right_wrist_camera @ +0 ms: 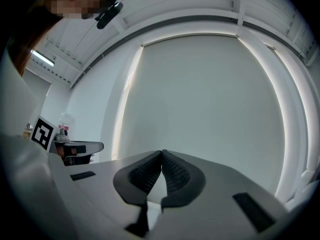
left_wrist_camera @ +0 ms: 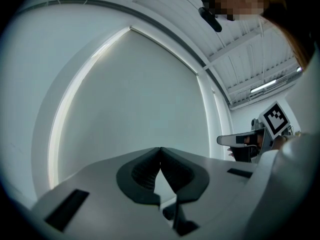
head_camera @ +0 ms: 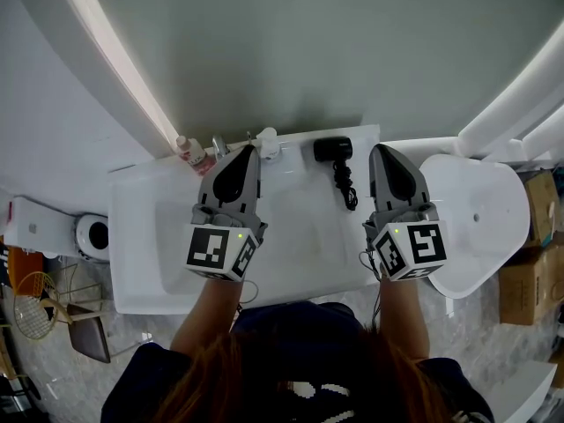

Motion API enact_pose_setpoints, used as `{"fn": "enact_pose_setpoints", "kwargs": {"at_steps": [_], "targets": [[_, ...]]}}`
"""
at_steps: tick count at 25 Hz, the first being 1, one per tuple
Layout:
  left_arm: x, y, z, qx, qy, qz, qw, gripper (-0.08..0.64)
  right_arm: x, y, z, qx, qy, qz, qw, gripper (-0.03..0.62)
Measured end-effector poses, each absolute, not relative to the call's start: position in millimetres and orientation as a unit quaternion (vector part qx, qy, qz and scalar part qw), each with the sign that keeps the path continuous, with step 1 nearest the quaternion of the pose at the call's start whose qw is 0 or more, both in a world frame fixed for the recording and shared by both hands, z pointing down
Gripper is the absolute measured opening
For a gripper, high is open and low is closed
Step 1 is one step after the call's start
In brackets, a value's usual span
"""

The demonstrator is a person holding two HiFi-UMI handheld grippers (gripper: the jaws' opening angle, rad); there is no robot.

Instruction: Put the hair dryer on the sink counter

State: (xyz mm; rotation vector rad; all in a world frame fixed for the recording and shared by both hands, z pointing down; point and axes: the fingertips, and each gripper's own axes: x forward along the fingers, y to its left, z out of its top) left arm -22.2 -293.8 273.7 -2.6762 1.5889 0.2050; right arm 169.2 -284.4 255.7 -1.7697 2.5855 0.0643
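The black hair dryer (head_camera: 333,149) lies on the white sink counter (head_camera: 300,263) near its back edge, with its coiled black cord (head_camera: 345,189) trailing toward me. My left gripper (head_camera: 249,151) hovers over the basin, left of the dryer, jaws shut and empty. My right gripper (head_camera: 380,151) is just right of the dryer and apart from it, also shut on nothing. In the left gripper view the left gripper (left_wrist_camera: 160,149) faces a pale wall, tips touching, with the right gripper (left_wrist_camera: 245,140) beside it. The right gripper (right_wrist_camera: 161,153) shows the same in its own view.
A red-labelled bottle (head_camera: 189,152), the faucet (head_camera: 220,145) and a white container (head_camera: 267,139) stand along the counter's back edge. A white toilet (head_camera: 476,218) is at the right with cardboard boxes (head_camera: 529,280) beyond it. A round bin (head_camera: 92,234) sits at the left.
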Motion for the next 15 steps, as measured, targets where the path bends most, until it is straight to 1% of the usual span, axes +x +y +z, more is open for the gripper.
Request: {"fn": "enact_pose_setpoints", "kwargs": {"at_steps": [15], "targets": [[-9.5,-295.8,279.1,-0.864,0.499,0.061,0.008,0.018,186.1,-284.5,266.5,-0.589,0.808,-0.002,0.0,0.014]]}}
